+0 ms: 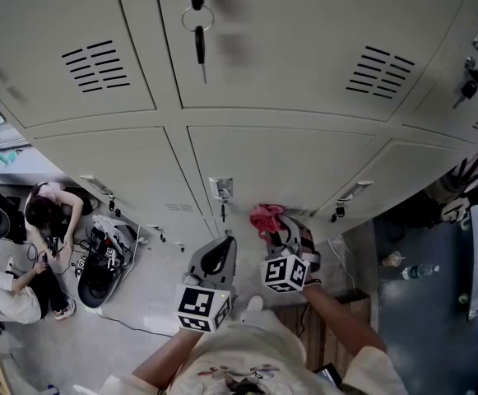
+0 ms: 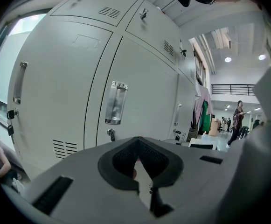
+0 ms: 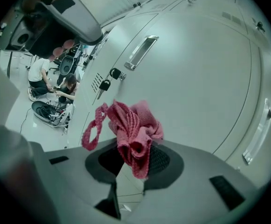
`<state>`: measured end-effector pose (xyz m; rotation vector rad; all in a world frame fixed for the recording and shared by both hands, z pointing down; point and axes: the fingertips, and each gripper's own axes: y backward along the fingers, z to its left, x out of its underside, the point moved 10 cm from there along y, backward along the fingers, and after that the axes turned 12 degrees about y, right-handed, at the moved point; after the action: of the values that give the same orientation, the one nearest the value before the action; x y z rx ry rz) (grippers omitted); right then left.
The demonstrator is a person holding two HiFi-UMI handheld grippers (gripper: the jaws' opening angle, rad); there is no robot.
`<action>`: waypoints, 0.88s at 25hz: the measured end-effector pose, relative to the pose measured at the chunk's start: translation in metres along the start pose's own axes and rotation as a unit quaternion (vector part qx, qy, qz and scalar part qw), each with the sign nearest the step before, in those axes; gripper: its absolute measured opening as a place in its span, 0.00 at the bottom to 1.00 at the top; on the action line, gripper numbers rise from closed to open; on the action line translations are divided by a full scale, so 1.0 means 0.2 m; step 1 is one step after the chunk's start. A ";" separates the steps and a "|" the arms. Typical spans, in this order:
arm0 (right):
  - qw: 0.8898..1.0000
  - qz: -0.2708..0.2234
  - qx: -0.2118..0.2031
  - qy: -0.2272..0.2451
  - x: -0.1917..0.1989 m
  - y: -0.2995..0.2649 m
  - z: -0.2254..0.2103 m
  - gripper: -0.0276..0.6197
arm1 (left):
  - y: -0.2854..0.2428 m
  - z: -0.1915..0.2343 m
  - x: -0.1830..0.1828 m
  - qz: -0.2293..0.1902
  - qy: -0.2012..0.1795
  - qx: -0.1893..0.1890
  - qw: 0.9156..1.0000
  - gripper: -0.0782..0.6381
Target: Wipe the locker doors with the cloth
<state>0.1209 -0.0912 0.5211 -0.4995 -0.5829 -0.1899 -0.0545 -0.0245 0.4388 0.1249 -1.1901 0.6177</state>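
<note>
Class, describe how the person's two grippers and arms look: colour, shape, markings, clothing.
Both the left gripper and right gripper are pale grey moulded shells with dark ribbed pads inside. Each carries a white cube printed with black square markers. No cables show. The person wears a light cream top whose sleeves leave the forearms bare.

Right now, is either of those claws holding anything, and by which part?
The right gripper pinches the pink cloth by a bunched fold. The left gripper holds nothing.
</note>
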 end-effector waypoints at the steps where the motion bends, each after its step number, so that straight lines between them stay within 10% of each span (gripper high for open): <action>1: 1.000 0.002 -0.003 0.000 0.00 -0.01 0.01 0.20 | 0.00 0.00 0.00 0.000 0.000 -0.001 1.000 0.12; 22: 0.998 -0.014 -0.054 -0.027 -0.02 0.05 0.12 0.20 | 0.07 -0.02 -0.02 -0.010 0.001 0.006 1.000 0.12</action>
<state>0.1093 -0.0696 0.5321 -0.6029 -0.6355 -0.2358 -0.0593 -0.0134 0.4316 0.1456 -1.1817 0.6076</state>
